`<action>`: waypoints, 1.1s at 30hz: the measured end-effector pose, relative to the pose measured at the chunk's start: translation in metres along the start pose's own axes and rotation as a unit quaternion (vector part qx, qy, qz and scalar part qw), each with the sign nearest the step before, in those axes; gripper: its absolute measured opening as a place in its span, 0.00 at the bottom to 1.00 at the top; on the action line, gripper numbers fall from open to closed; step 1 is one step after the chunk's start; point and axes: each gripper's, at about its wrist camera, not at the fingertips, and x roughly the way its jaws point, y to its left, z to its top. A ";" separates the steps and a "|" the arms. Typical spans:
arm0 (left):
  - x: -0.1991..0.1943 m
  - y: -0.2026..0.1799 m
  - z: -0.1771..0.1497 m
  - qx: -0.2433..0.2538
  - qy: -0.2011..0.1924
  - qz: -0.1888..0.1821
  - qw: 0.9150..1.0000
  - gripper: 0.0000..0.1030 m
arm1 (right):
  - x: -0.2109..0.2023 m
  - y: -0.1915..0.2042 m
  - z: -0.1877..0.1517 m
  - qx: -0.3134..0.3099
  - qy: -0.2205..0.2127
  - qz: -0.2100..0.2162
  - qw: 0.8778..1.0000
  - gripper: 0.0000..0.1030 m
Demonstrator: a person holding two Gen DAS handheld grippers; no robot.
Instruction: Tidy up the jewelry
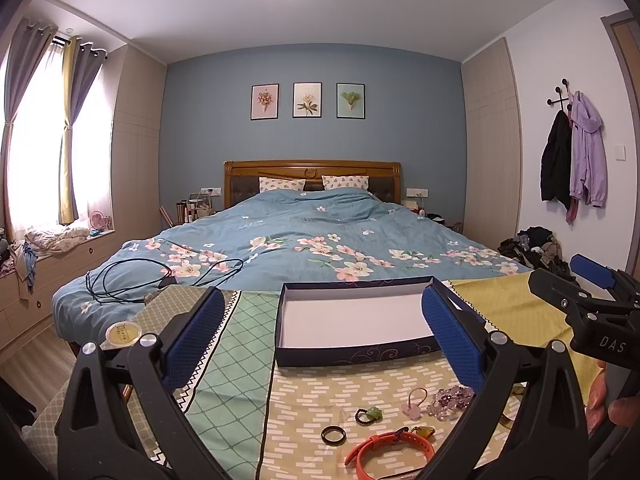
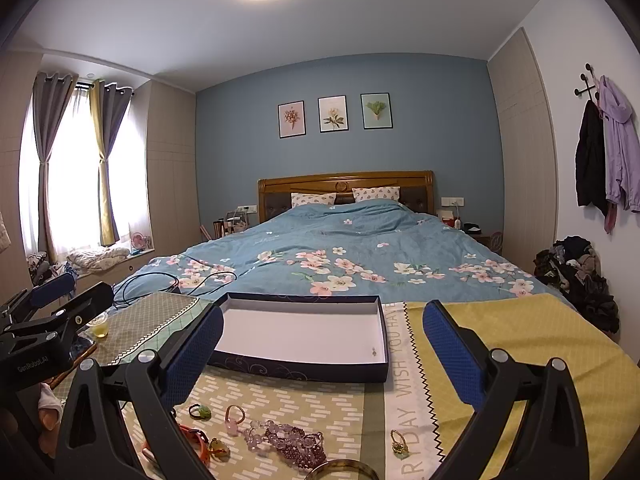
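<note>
Bedroom with a patterned cloth (image 1: 320,396) spread at the foot of a floral-quilted bed (image 1: 304,236). Left gripper (image 1: 324,340) and right gripper (image 2: 322,354) both spread wide, holding nothing. Beyond them lies the shallow box (image 2: 304,336), long axis crosswise, open side up. Nearer than the box: purple bead bracelets (image 2: 288,440), an orange band (image 1: 390,450), a dark ring (image 1: 333,435).
</note>
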 end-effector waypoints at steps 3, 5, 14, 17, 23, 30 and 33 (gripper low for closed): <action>0.000 0.000 0.000 0.000 0.000 0.000 1.000 0.94 | 0.000 0.000 0.000 0.001 0.000 0.001 1.000 0.94; 0.000 0.000 0.000 0.001 0.000 0.001 1.000 0.94 | 0.000 0.000 0.000 0.001 0.000 0.000 1.000 0.94; 0.000 -0.001 0.000 0.001 0.001 0.000 1.000 0.94 | 0.000 -0.001 0.000 0.001 0.000 0.001 1.000 0.94; 0.000 0.000 0.000 0.001 0.001 0.000 1.000 0.94 | 0.000 0.000 0.001 0.002 0.002 0.000 1.000 0.94; 0.000 -0.001 0.000 0.000 0.001 0.000 1.000 0.94 | 0.002 -0.002 -0.001 0.005 0.004 0.001 1.000 0.94; 0.000 -0.003 -0.001 0.001 0.003 0.000 1.000 0.94 | 0.001 -0.002 0.000 0.005 0.005 0.001 1.000 0.94; -0.001 -0.005 -0.002 0.001 0.003 0.000 1.000 0.94 | 0.001 -0.003 0.000 0.006 0.004 0.002 1.000 0.94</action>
